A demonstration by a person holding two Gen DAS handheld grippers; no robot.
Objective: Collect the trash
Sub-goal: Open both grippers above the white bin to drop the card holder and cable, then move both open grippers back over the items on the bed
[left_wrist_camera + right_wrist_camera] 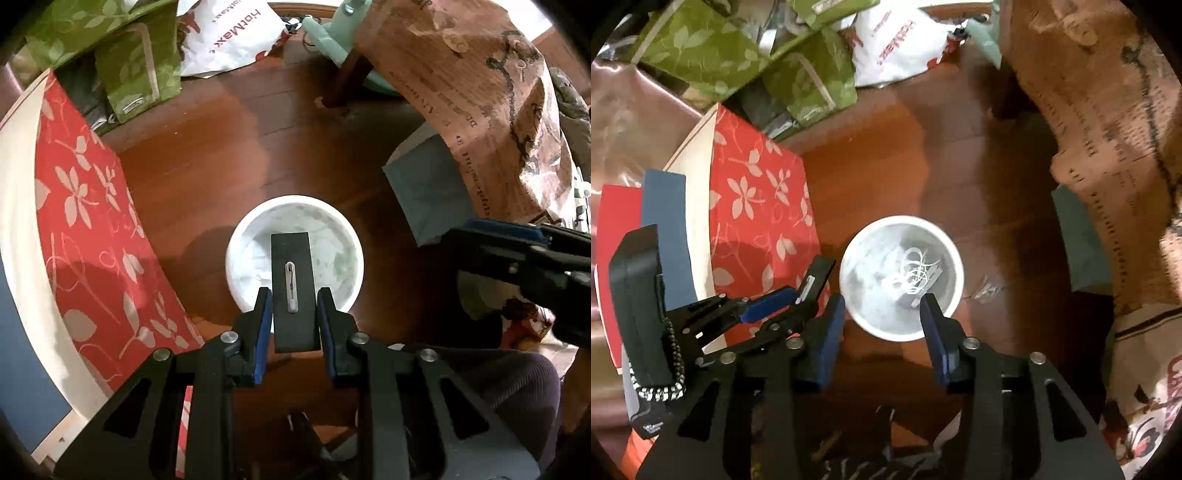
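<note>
I am holding my left gripper [294,302] over the round white plastic bin [240,266], its blue-padded fingers [264,314] clamped on a flat black rectangular card [293,291] with a small pale clip fixed along its middle. The card is hanging above the bin's near rim, its far end reaching over the bin's interior. The bin is standing on the reddish-brown wooden floor [221,147].

My right gripper [882,321] is hovering just short of the same bin [955,266], jaws set wide apart and holding nothing; the bin's near rim is showing between the two blue pads [833,332]. Inside the bin a tangle of thin white string [914,271] is lying on a pale liner. A small clear plastic scrap [988,288] is lying on the floor just beside the bin's right side.

Left of the bin, a red paper bag with a pale flower print [757,206] is lying flat, touching a stack of white, blue and red sheets. Green leaf-print bags [809,77] and a white printed plastic bag [897,48] are lying along the far side. A brown printed paper sack [480,92] is rising on the right, with a grey folded bag [428,192] at its base.
</note>
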